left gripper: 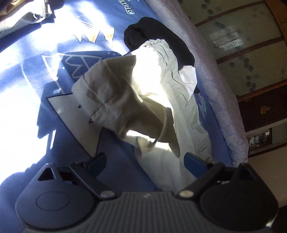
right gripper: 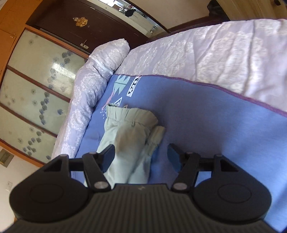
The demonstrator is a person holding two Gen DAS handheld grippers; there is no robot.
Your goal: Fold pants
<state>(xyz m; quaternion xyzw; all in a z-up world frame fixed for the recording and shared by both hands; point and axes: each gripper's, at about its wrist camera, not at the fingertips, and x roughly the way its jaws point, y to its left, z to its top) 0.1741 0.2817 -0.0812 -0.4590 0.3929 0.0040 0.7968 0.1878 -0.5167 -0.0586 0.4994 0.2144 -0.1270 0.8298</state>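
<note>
Pale green pants (left gripper: 143,100) lie on a blue patterned sheet (left gripper: 35,93), partly folded, with a leg end doubled back and the elastic waistband toward the far end. My left gripper (left gripper: 145,162) is open just above the near part of the pants, holding nothing. In the right wrist view the pants (right gripper: 129,136) run from the gathered waistband down between the fingers. My right gripper (right gripper: 141,157) is open over them, its left finger (right gripper: 107,157) close to the cloth's edge.
A black garment (left gripper: 157,34) lies by the waistband, with white cloth (left gripper: 188,75) beside it. A lilac quilt (right gripper: 206,52) borders the sheet. A beige garment (left gripper: 21,16) lies at the far left. A wardrobe with frosted floral doors (right gripper: 35,89) stands beyond the bed.
</note>
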